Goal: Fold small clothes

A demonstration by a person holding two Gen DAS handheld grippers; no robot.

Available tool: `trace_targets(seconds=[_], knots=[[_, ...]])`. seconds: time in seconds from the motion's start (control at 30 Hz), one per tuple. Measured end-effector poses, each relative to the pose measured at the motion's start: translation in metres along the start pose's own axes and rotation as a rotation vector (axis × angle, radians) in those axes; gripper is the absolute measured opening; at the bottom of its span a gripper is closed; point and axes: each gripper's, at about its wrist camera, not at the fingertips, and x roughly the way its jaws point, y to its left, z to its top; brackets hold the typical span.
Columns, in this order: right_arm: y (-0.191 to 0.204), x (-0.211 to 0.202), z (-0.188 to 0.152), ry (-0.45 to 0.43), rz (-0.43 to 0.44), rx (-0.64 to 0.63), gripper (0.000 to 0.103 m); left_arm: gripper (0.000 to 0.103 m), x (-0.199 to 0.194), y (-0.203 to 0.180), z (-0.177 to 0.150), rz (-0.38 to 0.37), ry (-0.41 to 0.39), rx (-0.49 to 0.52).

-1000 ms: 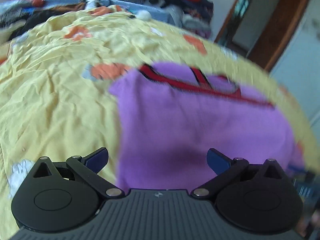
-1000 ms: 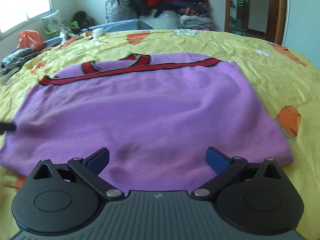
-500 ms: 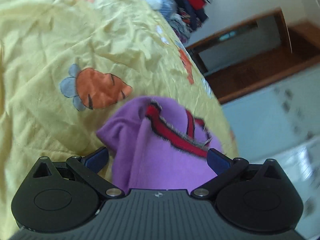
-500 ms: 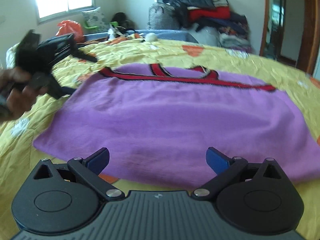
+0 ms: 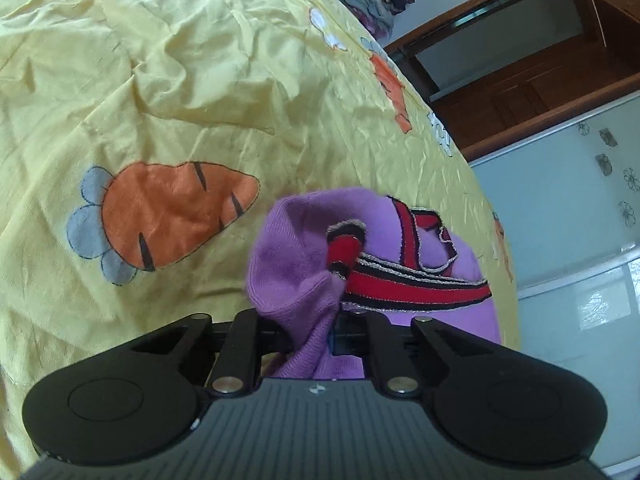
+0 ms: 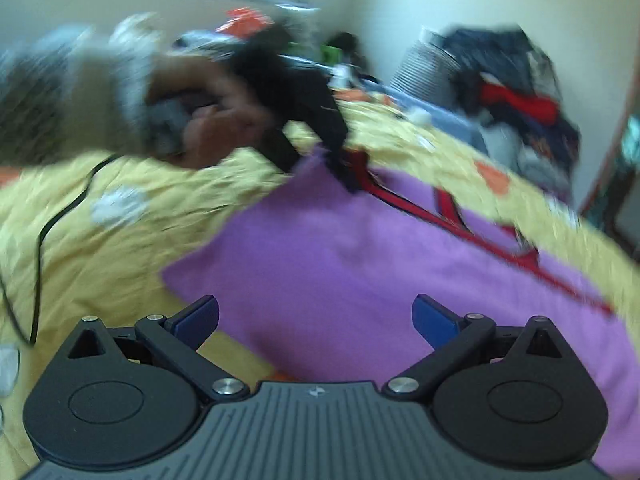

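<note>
A purple garment (image 5: 296, 248) with red-and-black trim (image 5: 400, 284) lies on a yellow bed sheet (image 5: 180, 80). In the left wrist view my left gripper (image 5: 332, 320) is closing its jaws, and the garment's far corner is bunched and pinched between them. The right wrist view shows the garment (image 6: 360, 264) spread flat. There my right gripper (image 6: 316, 320) hovers open over its near left corner with nothing gripped. The same view shows a person's hand (image 6: 216, 128) holding the left gripper (image 6: 344, 168) at the far corner, blurred.
The sheet carries carrot prints (image 5: 168, 212). A black cable (image 6: 44, 236) trails over the bed at the left. A pile of clothes and bags (image 6: 508, 92) stands at the back right. A wooden doorway (image 5: 520, 60) lies beyond the bed's edge.
My left gripper went from wide open to shut on the garment's trimmed corner, which now bunches up. The right gripper swung left along the near edge and rolled, still open.
</note>
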Motion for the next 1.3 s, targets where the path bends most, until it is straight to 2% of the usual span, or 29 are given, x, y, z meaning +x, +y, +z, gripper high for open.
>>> trace_targets(seconds=[0.13, 0.23, 0.37, 0.4, 0.47, 0.5, 0.53, 0.57, 0.6, 0.67, 0.8, 0.93, 1.1, 1.3], knots=[[0.044, 0.007, 0.001, -0.015, -0.016, -0.25, 0.103, 0.012, -0.003, -0.001, 0.0, -0.021, -0.006, -0.021], [0.066, 0.021, 0.001, 0.008, -0.017, -0.401, 0.103, 0.012, -0.01, 0.0, 0.0, -0.031, -0.01, -0.033], [0.075, 0.03, 0.011, 0.011, -0.004, -0.472, 0.103, 0.012, -0.011, 0.001, 0.001, -0.032, -0.01, -0.033], [0.074, 0.033, 0.015, 0.028, 0.01, -0.466, 0.1, 0.012, -0.01, 0.003, 0.0, -0.032, -0.008, -0.042], [0.072, 0.036, 0.022, 0.05, 0.054, -0.451, 0.072, 0.012, -0.008, 0.006, 0.001, -0.032, 0.001, -0.058], [0.072, 0.039, 0.024, 0.063, 0.061, -0.445, 0.046, 0.012, -0.006, 0.008, 0.001, -0.036, 0.001, -0.065], [0.073, 0.043, 0.026, 0.079, 0.045, -0.442, 0.029, 0.013, -0.005, 0.009, 0.001, -0.04, 0.0, -0.075], [0.074, 0.048, 0.026, 0.1, 0.031, -0.436, 0.025, 0.013, -0.004, 0.011, 0.001, -0.042, -0.002, -0.089], [0.073, 0.051, 0.027, 0.101, 0.028, -0.417, 0.022, 0.013, -0.004, 0.013, 0.001, -0.047, -0.005, -0.096], [0.076, 0.053, 0.028, 0.099, 0.017, -0.393, 0.005, 0.012, -0.005, 0.015, 0.0, -0.062, -0.014, -0.11], [0.065, 0.04, 0.027, 0.035, 0.018, -0.275, 0.004, 0.012, -0.013, 0.015, -0.003, -0.085, -0.04, -0.126], [0.029, 0.029, 0.035, -0.005, 0.118, -0.039, 0.004, 0.011, -0.025, -0.001, -0.002, -0.083, -0.071, -0.117], [-0.021, 0.005, 0.038, -0.111, 0.168, 0.197, 0.004, 0.011, -0.032, -0.063, 0.002, -0.065, -0.076, -0.041], [-0.097, -0.029, 0.011, -0.231, 0.2, 0.504, 0.004, 0.011, -0.008, -0.148, 0.006, -0.012, -0.056, 0.054]])
